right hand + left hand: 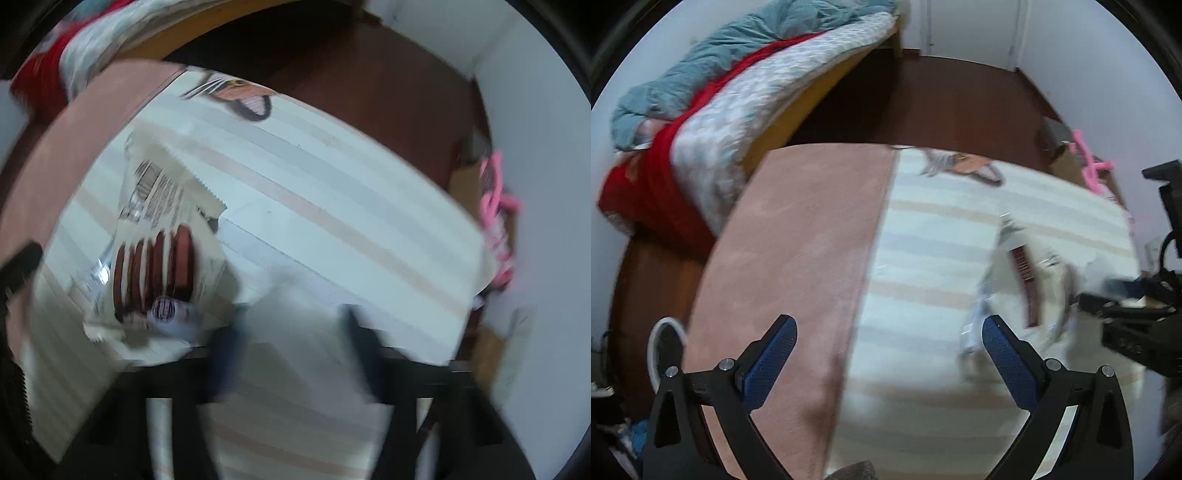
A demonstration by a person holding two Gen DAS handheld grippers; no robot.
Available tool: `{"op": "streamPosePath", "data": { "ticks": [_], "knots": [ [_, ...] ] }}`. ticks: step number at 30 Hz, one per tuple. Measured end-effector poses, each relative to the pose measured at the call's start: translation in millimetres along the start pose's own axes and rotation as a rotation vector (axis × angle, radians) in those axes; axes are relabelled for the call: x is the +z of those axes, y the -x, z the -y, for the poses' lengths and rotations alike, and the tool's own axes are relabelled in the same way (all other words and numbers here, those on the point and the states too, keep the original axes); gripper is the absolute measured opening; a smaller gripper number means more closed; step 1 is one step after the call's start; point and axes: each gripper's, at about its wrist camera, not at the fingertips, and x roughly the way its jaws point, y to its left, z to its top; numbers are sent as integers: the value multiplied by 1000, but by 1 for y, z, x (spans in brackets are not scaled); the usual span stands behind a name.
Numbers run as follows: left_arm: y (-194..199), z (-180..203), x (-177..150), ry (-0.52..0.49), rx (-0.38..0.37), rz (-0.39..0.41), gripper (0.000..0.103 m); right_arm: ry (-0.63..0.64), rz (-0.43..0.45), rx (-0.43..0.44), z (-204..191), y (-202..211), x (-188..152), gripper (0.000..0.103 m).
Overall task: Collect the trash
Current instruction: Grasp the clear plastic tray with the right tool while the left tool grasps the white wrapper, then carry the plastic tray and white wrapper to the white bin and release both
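A cookie wrapper [159, 251] lies flat on the striped mat [332, 206], at the left middle of the right wrist picture. It is white, with brown cookies printed on it. It looks empty and crumpled, so it is likely the trash to pick up. In the left wrist picture the same wrapper [1023, 280] shows at the right middle, blurry.

The right gripper [291, 354] sits at the bottom middle of its own picture. It is very blurry. Its jaws look spread apart with only mat between them, so it holds nothing. The wrapper is up and to the left of it, near but not touching. I think the gripper is low and pointed forward so it can slide over to the wrapper.

The left gripper [888, 354] is at the bottom of its picture. Its jaws are spread wide, with blue pads [772, 362], and nothing is between them. It hangs over the line where the pink rug [798, 258] meets the striped mat. It is probably kept open and out of the way while the other one works.

A bed [746, 96] with a red blanket [657, 177] is at the upper left. Pink plastic things [1089, 166] sit at the right edge, by the wall.
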Motion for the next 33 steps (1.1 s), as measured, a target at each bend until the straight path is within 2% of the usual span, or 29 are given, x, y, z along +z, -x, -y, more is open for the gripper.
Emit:
{"op": "streamPosePath", "data": {
  "ticks": [2, 5, 6, 7, 9, 11, 12, 14, 15, 16, 17, 22, 26, 33],
  "knots": [
    [-3, 7, 7, 6, -67, -21, 103, -84, -11, 43, 13, -1, -3, 43],
    [-14, 18, 16, 34, -173, -67, 103, -280, -57, 164, 41, -5, -16, 36],
    [-21, 25, 20, 38, -214, -101, 103, -337, -41, 201, 50, -2, -20, 30],
    [-28, 31, 22, 35, -240, -130, 103, -379, -35, 228, 58, 1, -26, 29],
    [-44, 45, 26, 17, -273, -183, 101, -457, -25, 259, 73, 4, -37, 21],
    [-53, 58, 28, -19, -278, -192, 99, -507, -7, 280, 83, 8, -47, 17],
    [-55, 62, 28, -36, -270, -190, 95, -521, 0, 282, 86, 10, -52, 13],
    [-59, 74, 26, -92, -226, -179, 48, -548, 17, 290, 90, 15, -60, 12],
    [-60, 77, 26, -106, -220, -180, 44, -558, 20, 304, 90, 15, -63, 12],
    [-58, 80, 25, -118, -221, -171, 30, -569, 23, 316, 91, 17, -67, 12],
    [-55, 81, 24, -125, -212, -159, 25, -574, 30, 320, 88, 19, -70, 12],
    [-24, 69, 16, -141, -177, -71, 22, -582, 71, 345, 81, 33, -76, 12],
    [16, 48, 8, -146, -131, 26, 22, -579, 111, 357, 68, 51, -83, 12],
    [79, -26, -3, -89, -97, 124, 22, -544, 180, 396, 22, 94, -97, 12]
  ]
}}
